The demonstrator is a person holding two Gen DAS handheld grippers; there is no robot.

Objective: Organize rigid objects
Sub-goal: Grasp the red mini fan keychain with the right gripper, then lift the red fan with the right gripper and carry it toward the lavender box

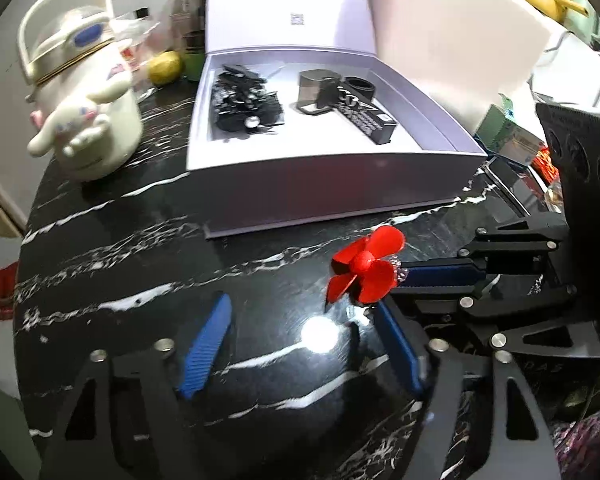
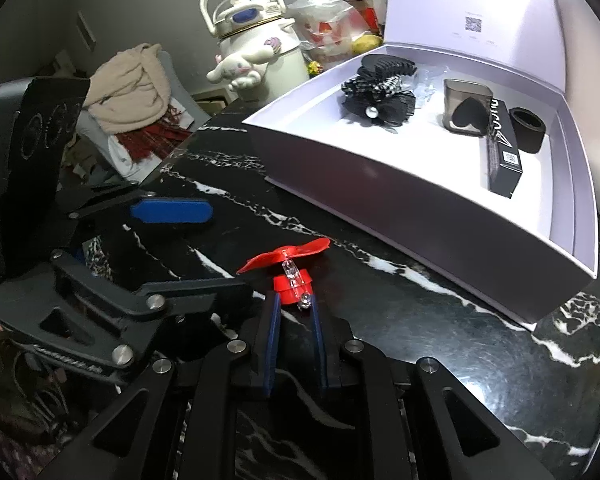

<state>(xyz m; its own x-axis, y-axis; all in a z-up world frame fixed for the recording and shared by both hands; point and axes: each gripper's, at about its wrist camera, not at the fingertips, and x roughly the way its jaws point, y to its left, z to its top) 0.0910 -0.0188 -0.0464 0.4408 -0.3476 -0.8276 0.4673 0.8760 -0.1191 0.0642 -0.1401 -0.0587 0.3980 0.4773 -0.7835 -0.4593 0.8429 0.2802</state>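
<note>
Right, I'm pinching the red propeller clip [image 2: 290,276] w/ my right gripper [image 2: 294,308] — blue pads clenched on its red base and the little clear beads, blades sitting up just past the fingertips. It's hovering low over the black marble table [image 2: 420,320], in front of the white box [image 2: 420,216], not inside it.

From the left wrist cam I'm seeing the same propeller clip [image 1: 364,268] at the tip of the right gripper [image 1: 396,284], which is reaching in from the right side.

My left gripper [image 1: 300,312] is hanging released, nothing between the pads, only table and a bright glare spot in the gap. Its right fingertip [image 1: 384,312] is sitting just beside the propeller; can't tell if it's touching.

Box is standing open, lid up at the back. Inside: black hair accessories [image 2: 380,92] toward one side, a smoky grey container w/ a black heart [image 2: 466,110], a long black carton [image 2: 502,152], a black ring [image 2: 528,128]. Cream jug w/ a white puppy figure [image 1: 80,108] is standing on the table beside the box.
</note>
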